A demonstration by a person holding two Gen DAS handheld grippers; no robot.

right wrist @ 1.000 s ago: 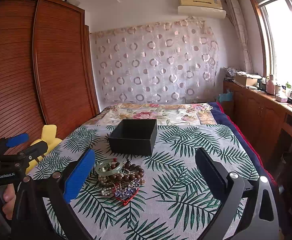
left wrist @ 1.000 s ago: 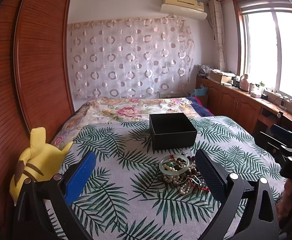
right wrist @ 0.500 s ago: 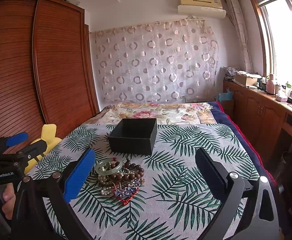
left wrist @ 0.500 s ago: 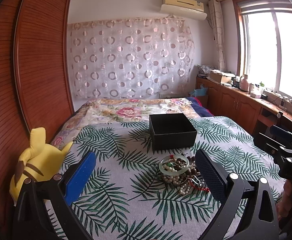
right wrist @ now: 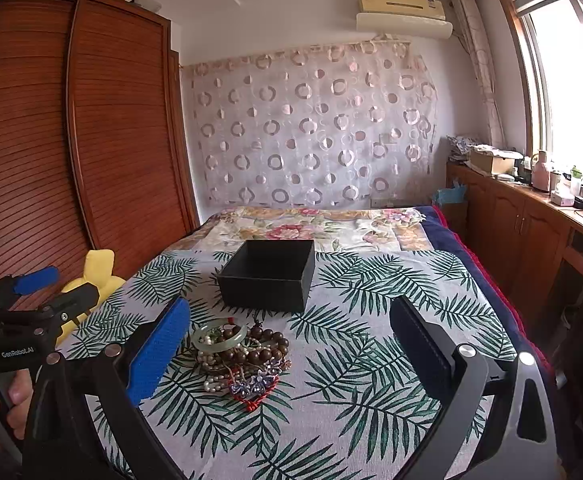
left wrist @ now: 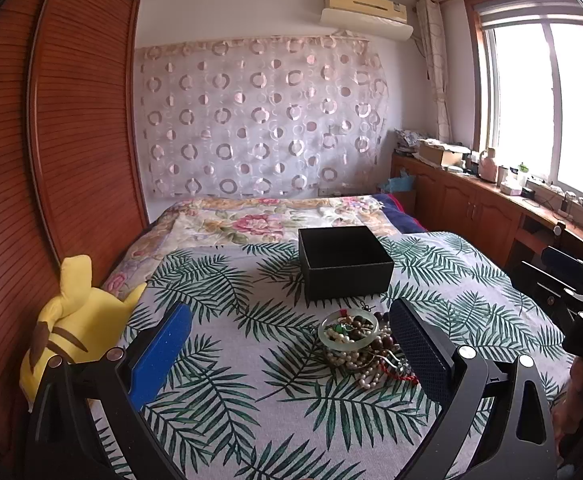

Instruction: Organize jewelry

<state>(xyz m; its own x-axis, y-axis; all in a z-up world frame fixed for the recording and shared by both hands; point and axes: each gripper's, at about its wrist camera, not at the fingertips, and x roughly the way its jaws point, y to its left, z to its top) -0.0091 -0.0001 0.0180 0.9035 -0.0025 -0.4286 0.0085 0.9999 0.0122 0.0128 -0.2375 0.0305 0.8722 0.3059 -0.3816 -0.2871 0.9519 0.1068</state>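
We hold the left gripper [left wrist: 289, 354] and right gripper [right wrist: 289, 354] spread wide, gripping nothing. The jewelry pile [right wrist: 241, 354] lies on the leaf-print cloth [right wrist: 355, 360], the black box [right wrist: 269, 274] just beyond at twelve o'clock.

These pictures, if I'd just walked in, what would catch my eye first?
Probably the tangled heap of jewelry on the palm-leaf bedspread, a pale green bangle lying on top of dark wooden beads. Just behind it sits an open black box, and a yellow plush toy lies against the wooden wardrobe on the left.
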